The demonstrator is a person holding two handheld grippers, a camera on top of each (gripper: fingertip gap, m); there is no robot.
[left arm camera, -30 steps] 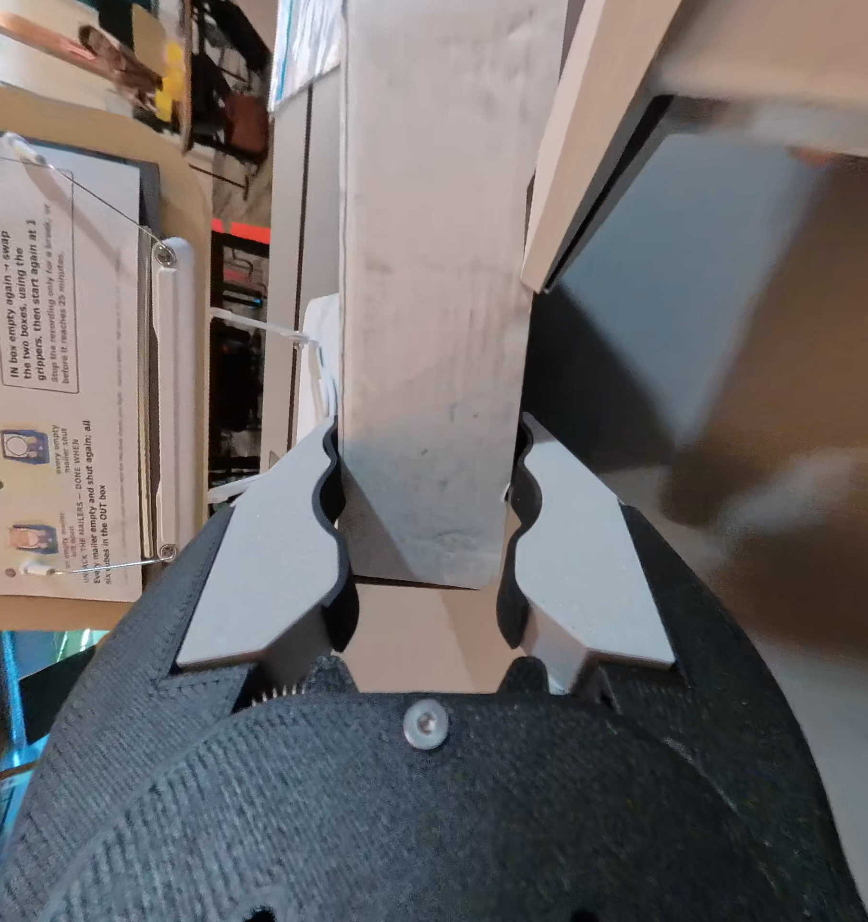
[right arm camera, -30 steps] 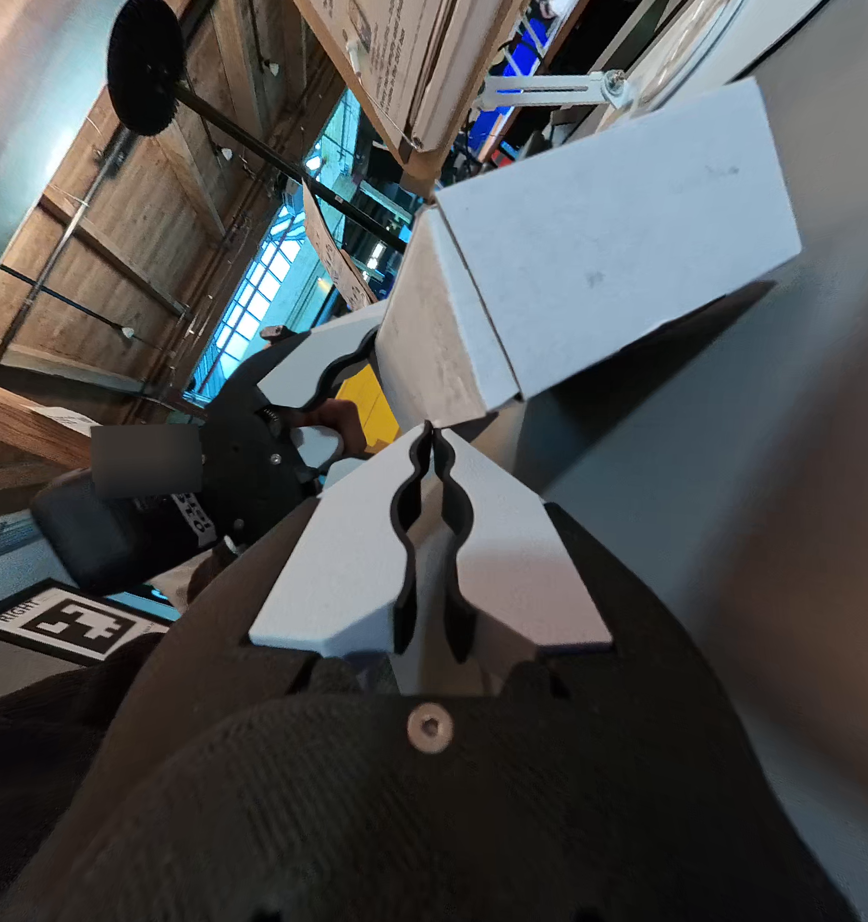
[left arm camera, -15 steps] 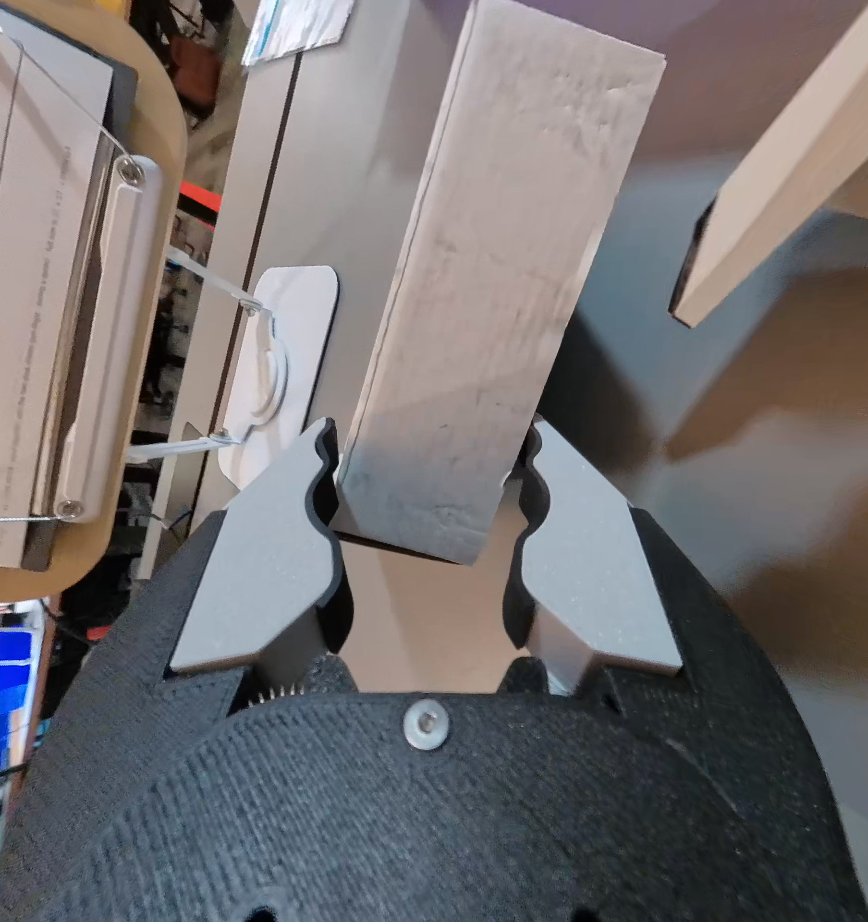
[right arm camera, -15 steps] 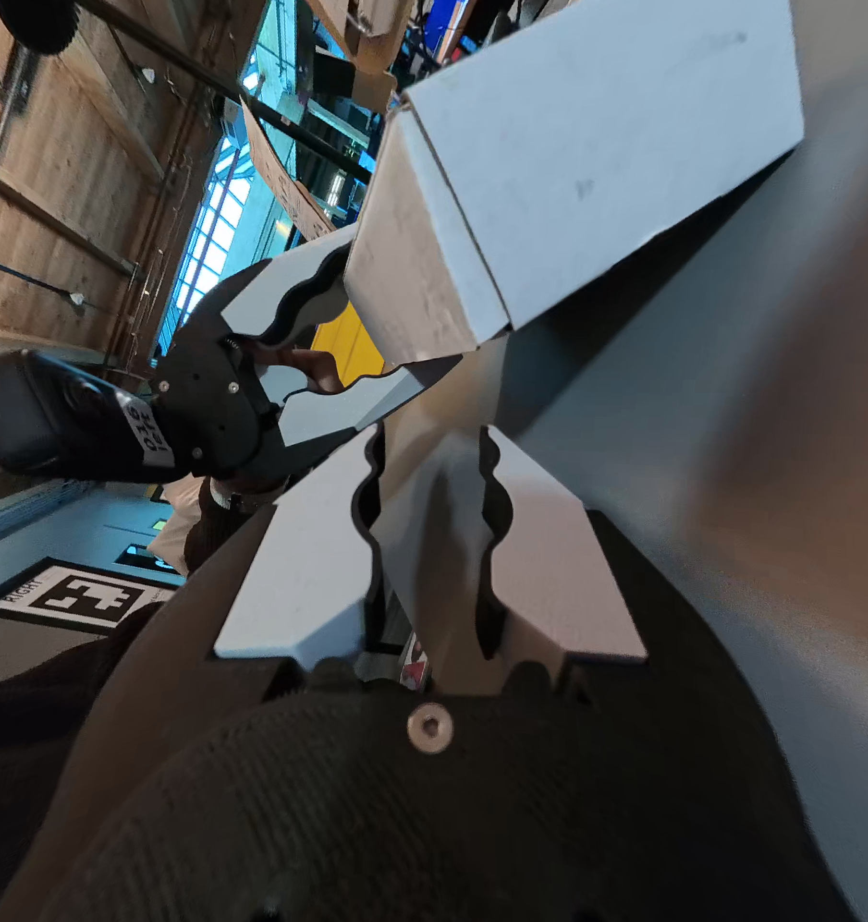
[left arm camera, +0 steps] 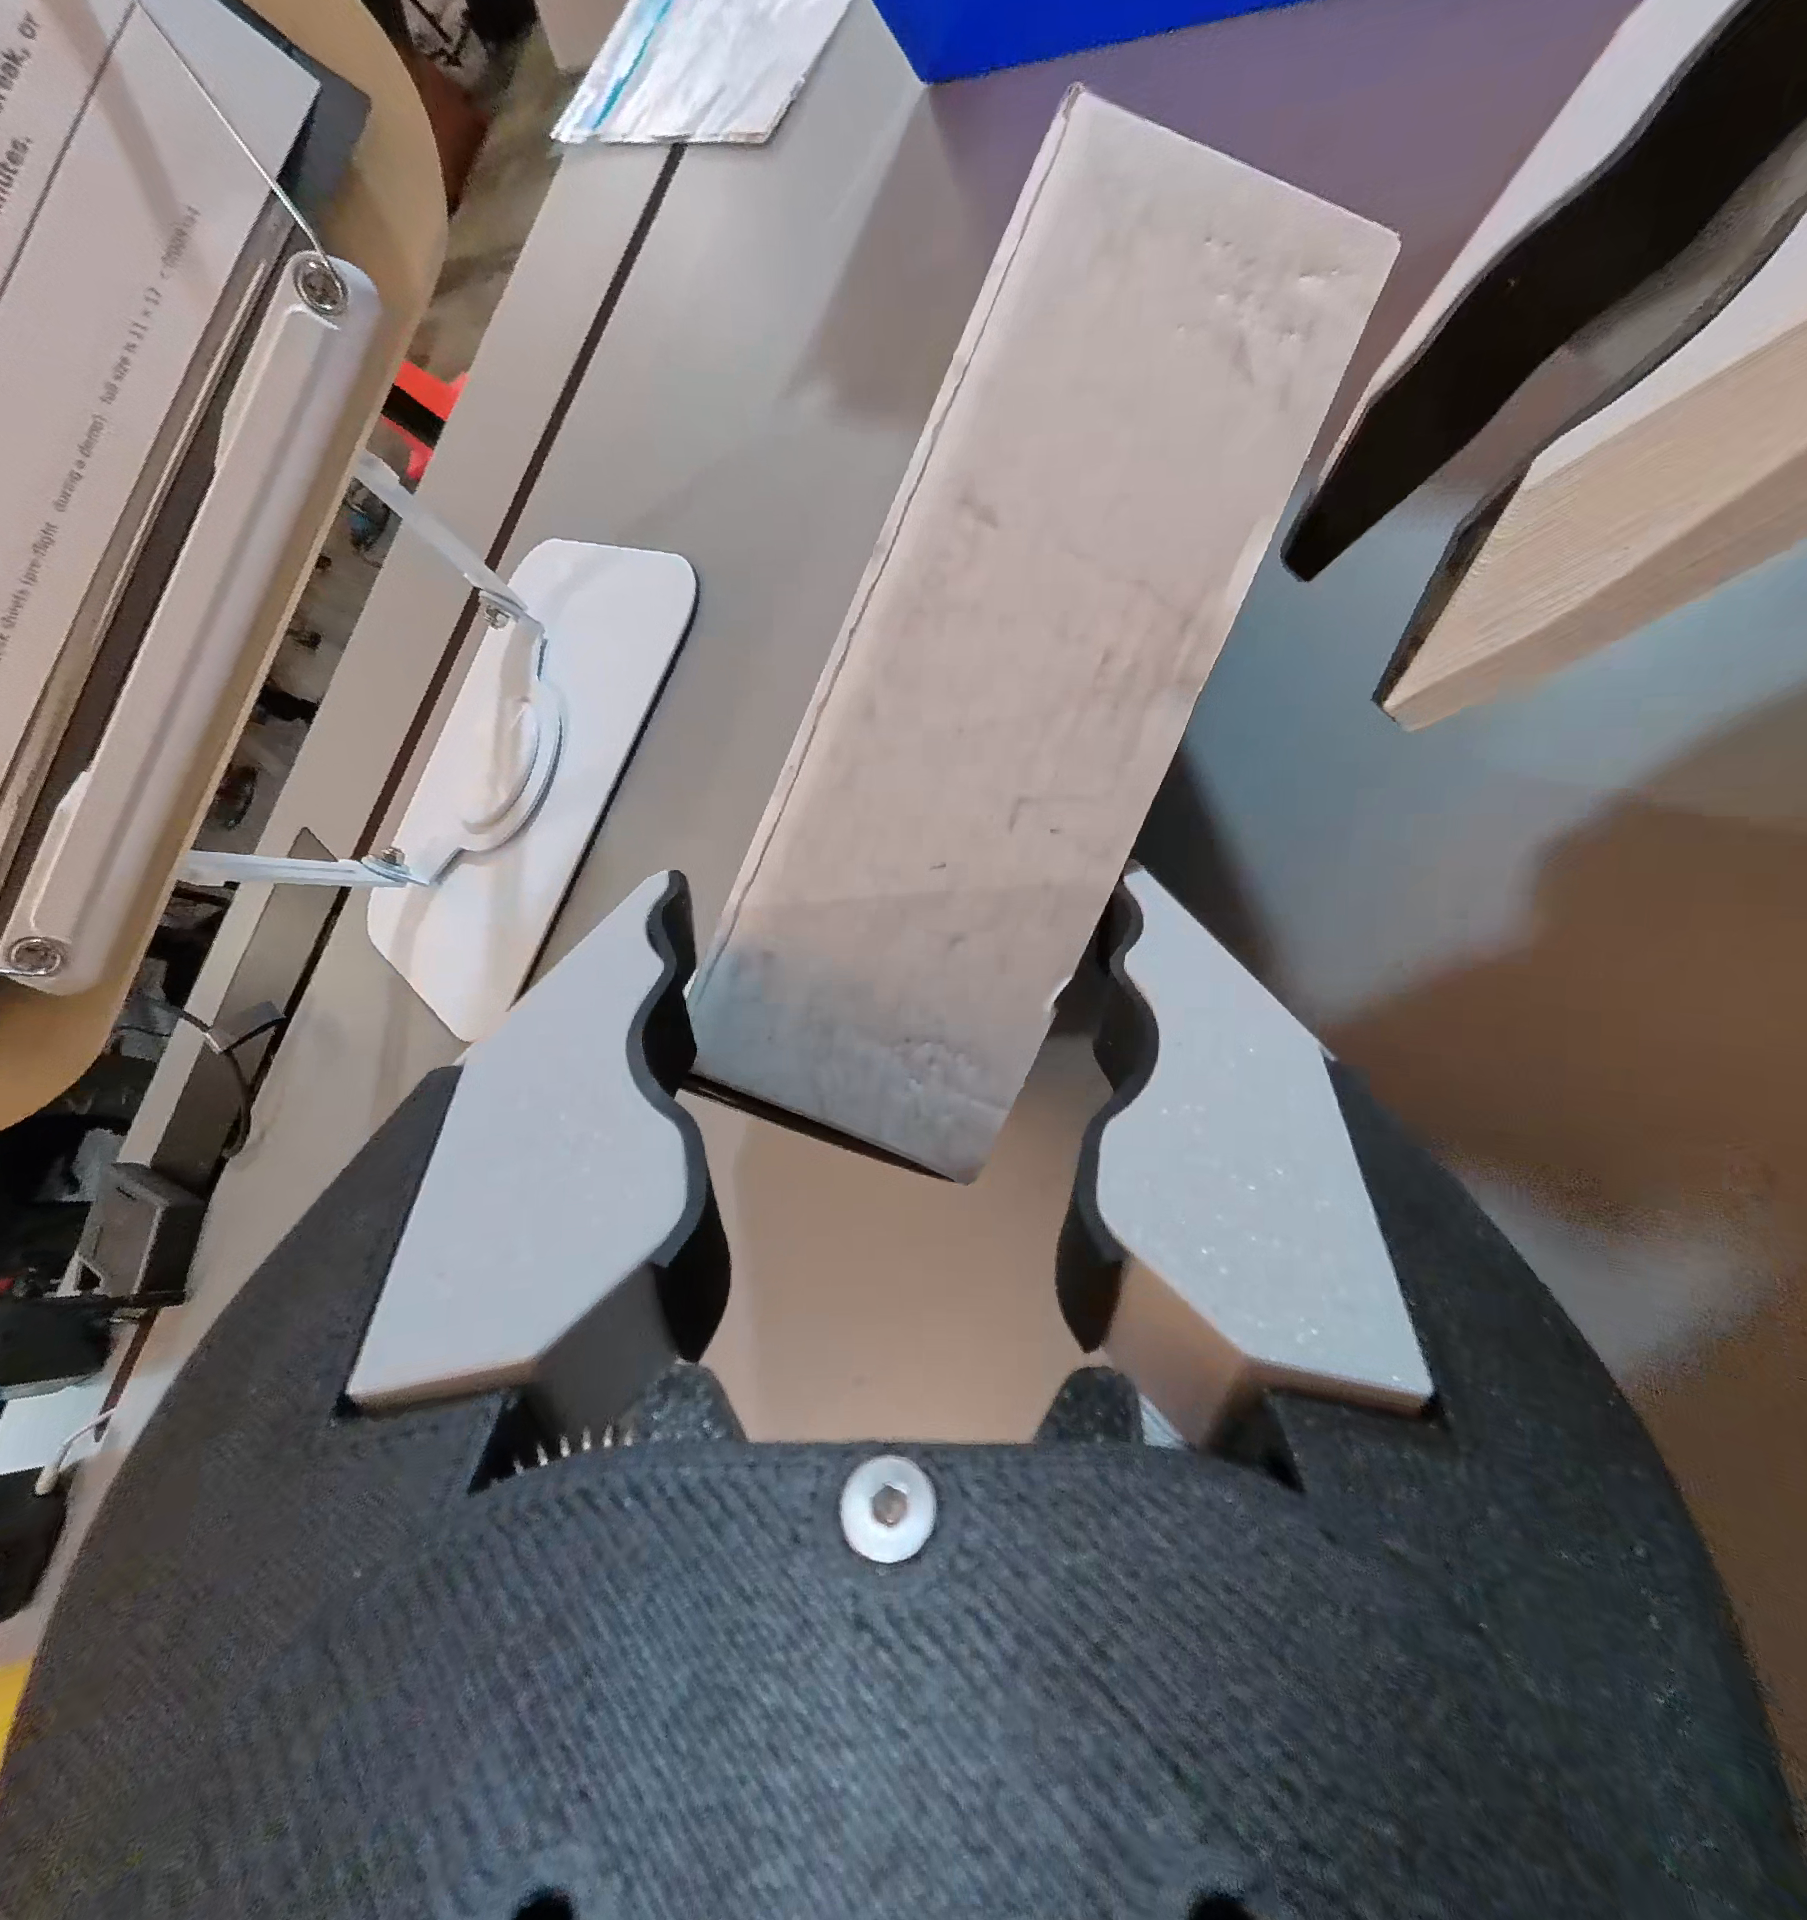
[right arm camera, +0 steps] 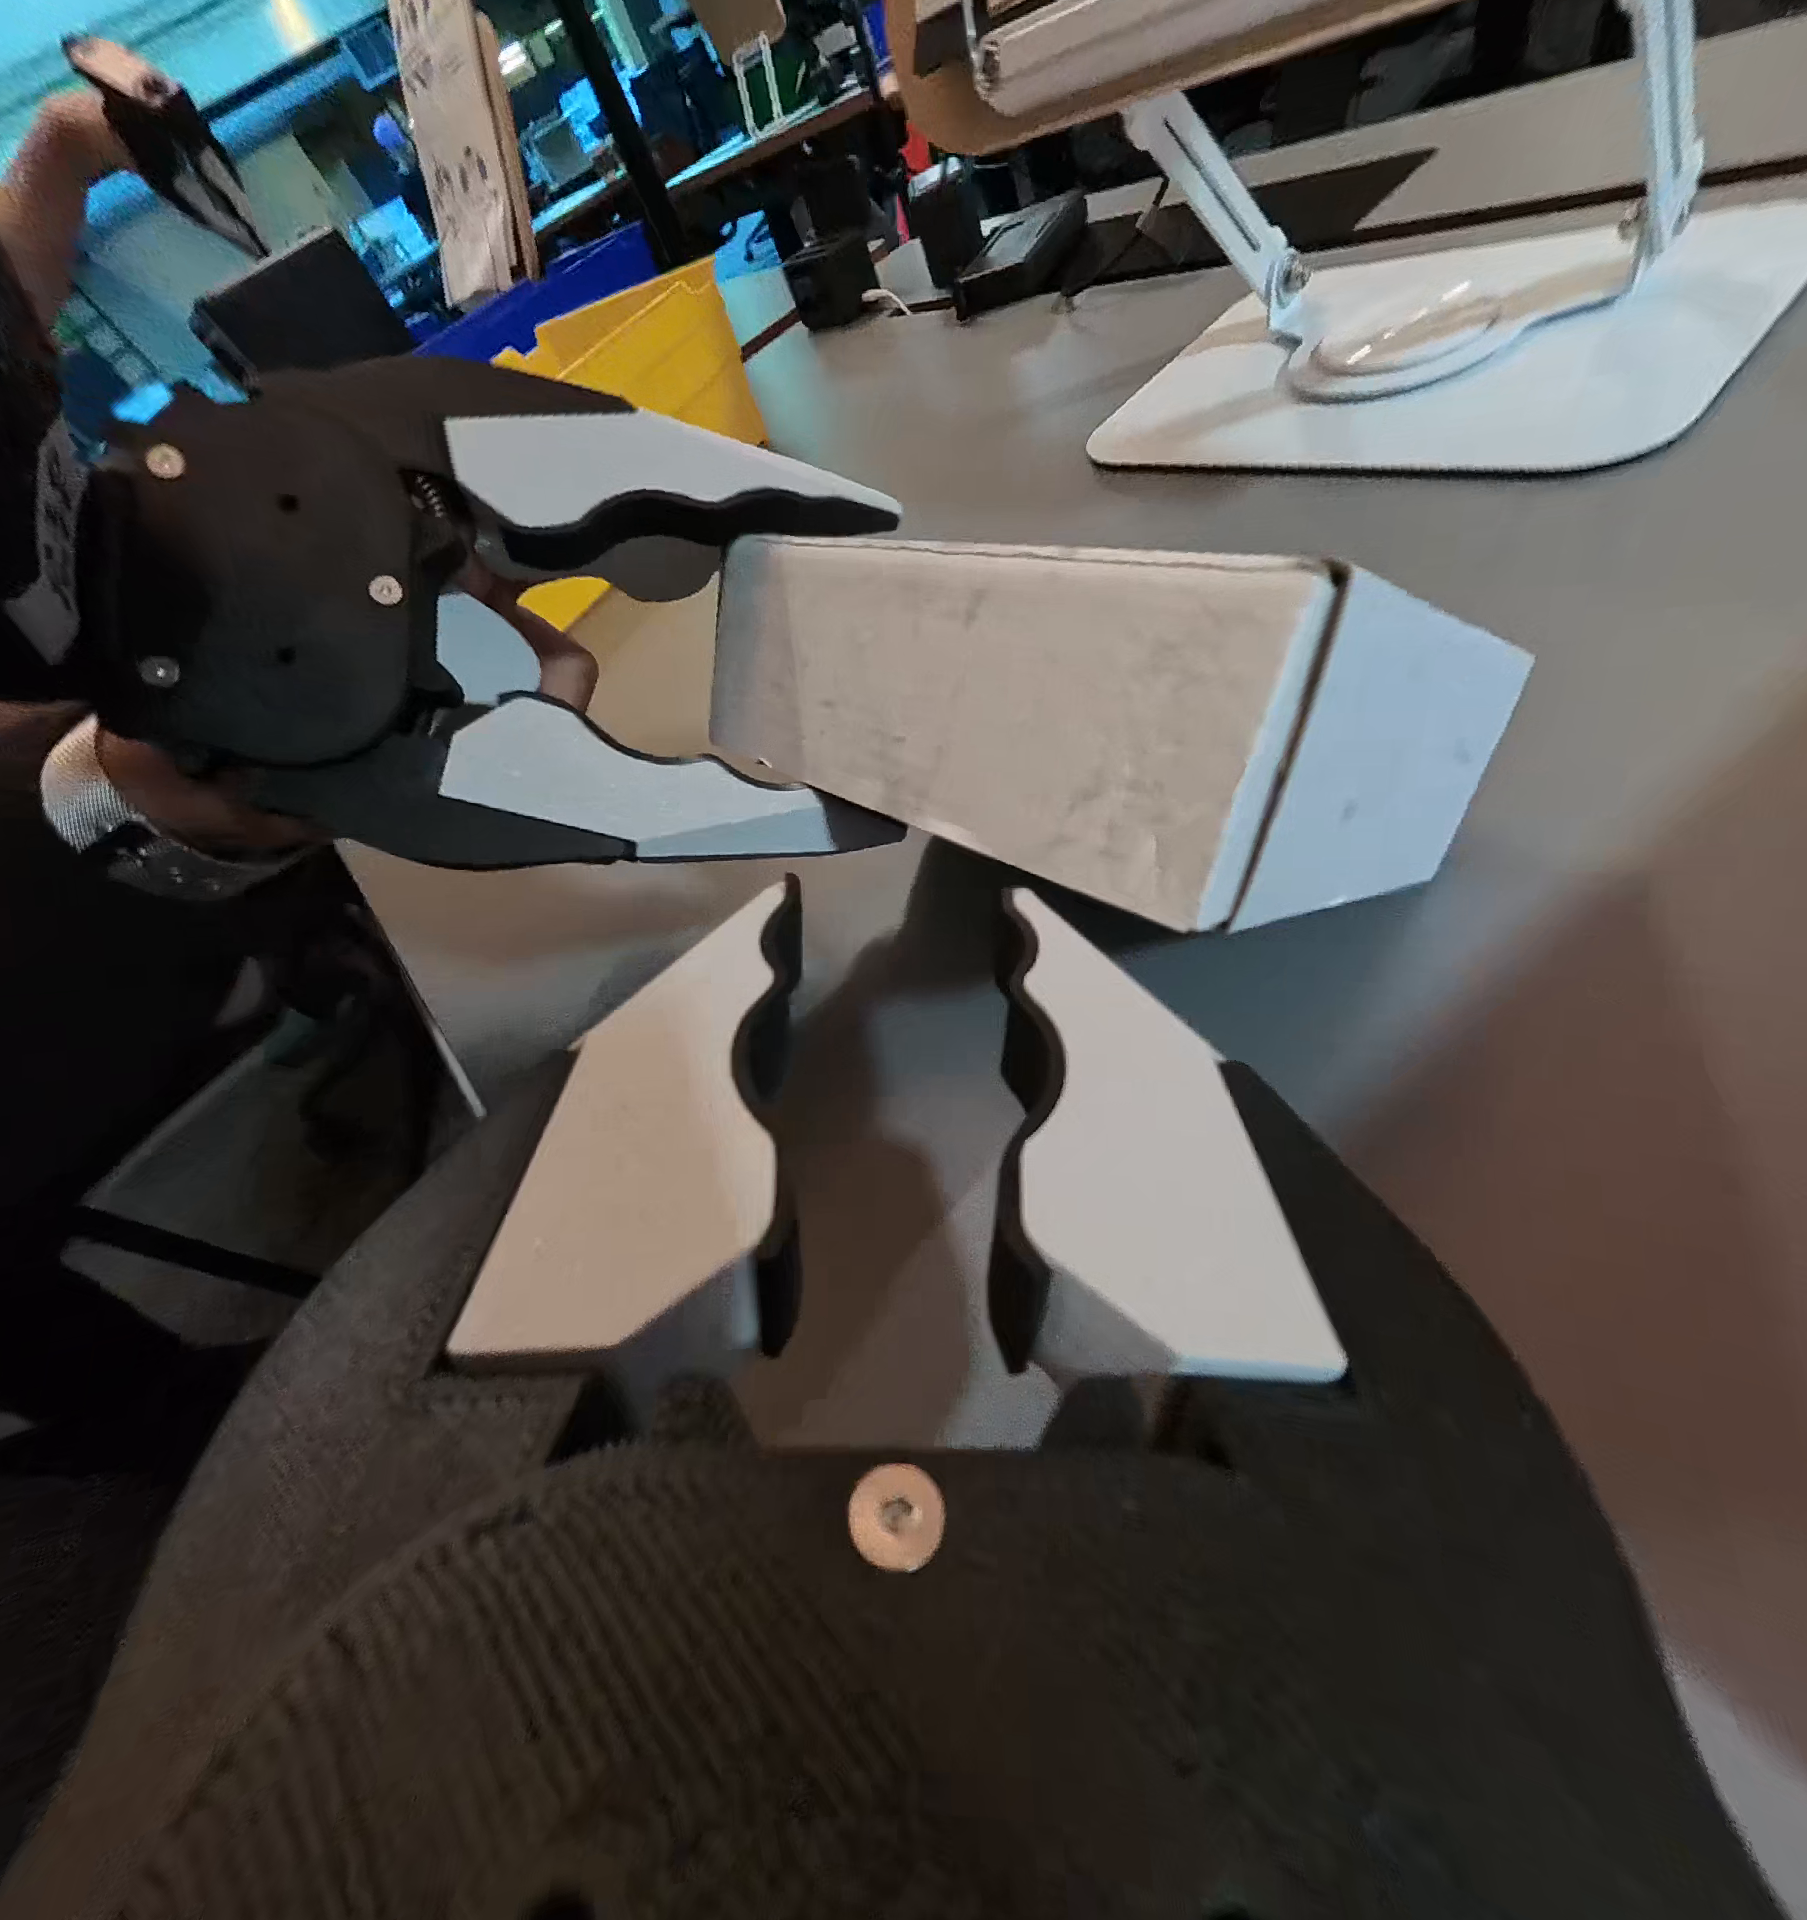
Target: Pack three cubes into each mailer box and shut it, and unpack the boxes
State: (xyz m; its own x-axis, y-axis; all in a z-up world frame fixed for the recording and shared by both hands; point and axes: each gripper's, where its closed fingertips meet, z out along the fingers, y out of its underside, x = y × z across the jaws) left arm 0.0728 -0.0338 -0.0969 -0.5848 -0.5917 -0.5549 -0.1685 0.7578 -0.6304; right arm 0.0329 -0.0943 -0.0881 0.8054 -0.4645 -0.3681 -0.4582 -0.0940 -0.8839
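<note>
Mailer box, white cardboard, shut: light, stiff, dentable; clamped across its narrow end by left claw, far end on grey worktop; right claw released, empty, just below.

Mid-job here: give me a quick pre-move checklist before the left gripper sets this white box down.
1. Left gripper grip on the mailer box: ok, its fingers clamp one end of the box.
2. Box shut: ok, no flap stands open in either view.
3. Box position: not ok, it is tilted, with its far end at the table and the held end raised.
4. Right gripper: ok, open, empty, just below the box and not touching it.
5. Cubes inside: cannot tell, the box hides its contents.
6. White stand base: ok, well apart from the box.
</note>
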